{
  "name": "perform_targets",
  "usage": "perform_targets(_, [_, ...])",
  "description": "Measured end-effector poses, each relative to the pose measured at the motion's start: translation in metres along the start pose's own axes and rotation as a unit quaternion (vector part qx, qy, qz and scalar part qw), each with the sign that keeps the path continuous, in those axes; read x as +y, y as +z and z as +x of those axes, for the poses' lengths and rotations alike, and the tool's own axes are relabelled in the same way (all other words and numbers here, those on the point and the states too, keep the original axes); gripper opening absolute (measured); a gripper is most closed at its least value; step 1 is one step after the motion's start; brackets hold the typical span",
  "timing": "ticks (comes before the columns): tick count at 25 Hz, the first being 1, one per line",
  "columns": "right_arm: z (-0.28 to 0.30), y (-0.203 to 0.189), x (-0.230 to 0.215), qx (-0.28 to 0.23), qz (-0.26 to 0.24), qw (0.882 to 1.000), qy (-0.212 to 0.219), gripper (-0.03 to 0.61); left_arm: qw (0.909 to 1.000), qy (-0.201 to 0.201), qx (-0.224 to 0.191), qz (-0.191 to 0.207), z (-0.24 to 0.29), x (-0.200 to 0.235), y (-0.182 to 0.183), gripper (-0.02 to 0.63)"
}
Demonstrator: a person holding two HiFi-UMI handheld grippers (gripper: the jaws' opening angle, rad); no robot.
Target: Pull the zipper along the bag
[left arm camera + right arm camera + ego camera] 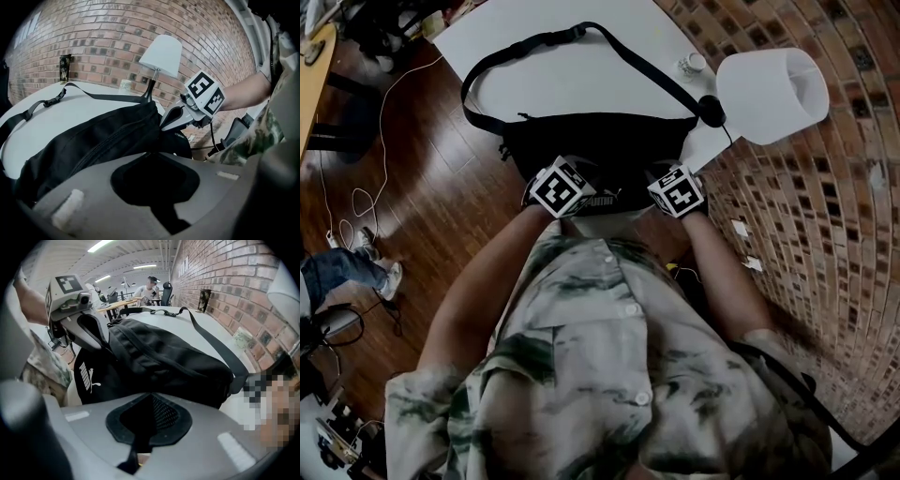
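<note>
A black bag lies on the white table, its strap looped toward the far side. Both grippers are at its near edge. My left gripper is shut on black bag fabric; in the left gripper view its jaws meet on the dark cloth, close to the zipper line. My right gripper is shut on the bag's right end, with black mesh fabric pinched at its tips. The zipper pull is not visible. The person's shirt hides the bag's front face in the head view.
A lamp with a white shade stands at the table's right corner by the brick wall. A small white jar sits behind it. Wood floor with cables lies left. A person sits at a far desk.
</note>
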State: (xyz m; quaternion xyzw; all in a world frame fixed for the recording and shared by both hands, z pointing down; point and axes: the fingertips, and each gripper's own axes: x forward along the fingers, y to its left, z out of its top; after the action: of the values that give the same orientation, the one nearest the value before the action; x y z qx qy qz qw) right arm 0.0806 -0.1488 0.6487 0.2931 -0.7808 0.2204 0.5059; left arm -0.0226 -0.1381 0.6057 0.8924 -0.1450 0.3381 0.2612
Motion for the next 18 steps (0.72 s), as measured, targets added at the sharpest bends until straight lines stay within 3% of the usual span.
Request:
perform_targets(4, [-0.01, 0.004, 0.001, 0.004, -0.009, 1.0, 0.005, 0.0, 1.0, 0.0, 0.0, 0.006, 0.002, -0.001, 0.002, 0.025])
perform_targets(11, [-0.018, 0.042, -0.007, -0.042, -0.016, 0.999, -0.001, 0.0, 0.9996, 0.01, 0.018, 0.019, 0.008, -0.004, 0.001, 0.025])
perform_targets(18, [0.012, 0.038, -0.018, -0.015, 0.053, 0.998, 0.041, 0.002, 0.9989, 0.026, 0.03, 0.024, 0.016, -0.004, 0.002, 0.025])
